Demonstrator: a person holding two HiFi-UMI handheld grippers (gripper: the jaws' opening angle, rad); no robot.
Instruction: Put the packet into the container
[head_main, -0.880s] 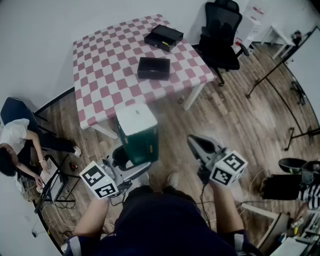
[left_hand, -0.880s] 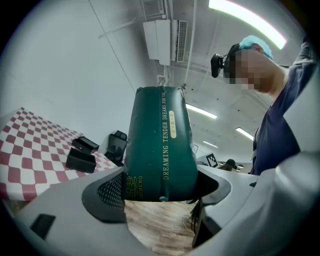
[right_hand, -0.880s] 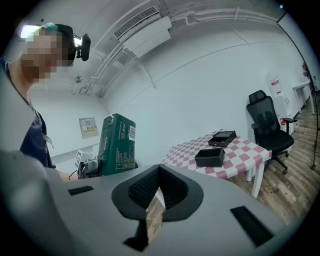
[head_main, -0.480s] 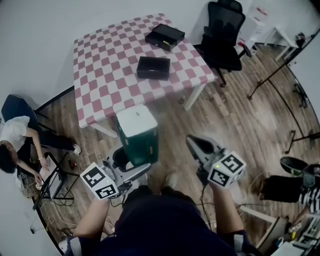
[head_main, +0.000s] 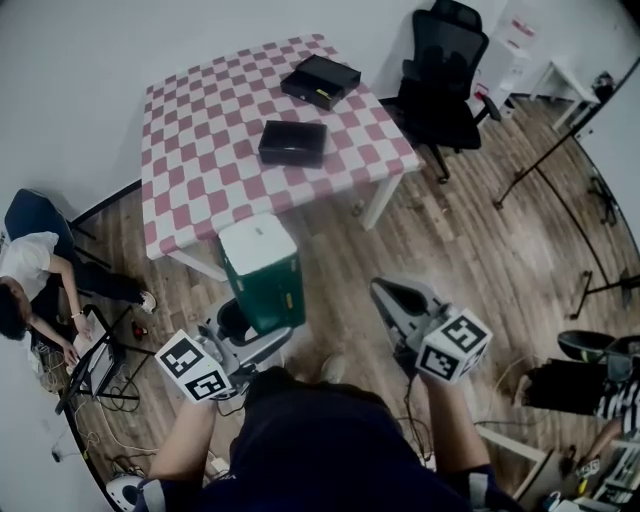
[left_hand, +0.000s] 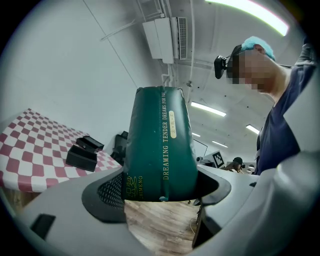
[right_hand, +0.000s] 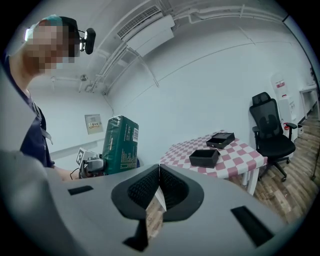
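left gripper view: the left gripper (left_hand: 159, 196) stands spread wide, its two pads pressing the lower sides of the green packet (left_hand: 160, 145). the packet stands upright between them, gold print running up its face. right gripper view: the right gripper (right_hand: 158, 187) has its jaws pressed together, pad against pad.

in the head view the packet hangs over the wooden floor (head_main: 330, 250). it is at 12 o'clock of the left gripper and just short of the near edge of the checkered surface (head_main: 200, 150). two black open boxes sit on that surface. the nearer container (head_main: 293, 143) is around its middle, with bare cloth on every side. the farther container (head_main: 320, 80) is at 1 o'clock of it, close to the far edge. both insides look plain dark from above.

an office chair (head_main: 445, 75) stands off the surface's right side at 2 o'clock. a seated person (head_main: 30, 285) is at 9 o'clock by the wall.
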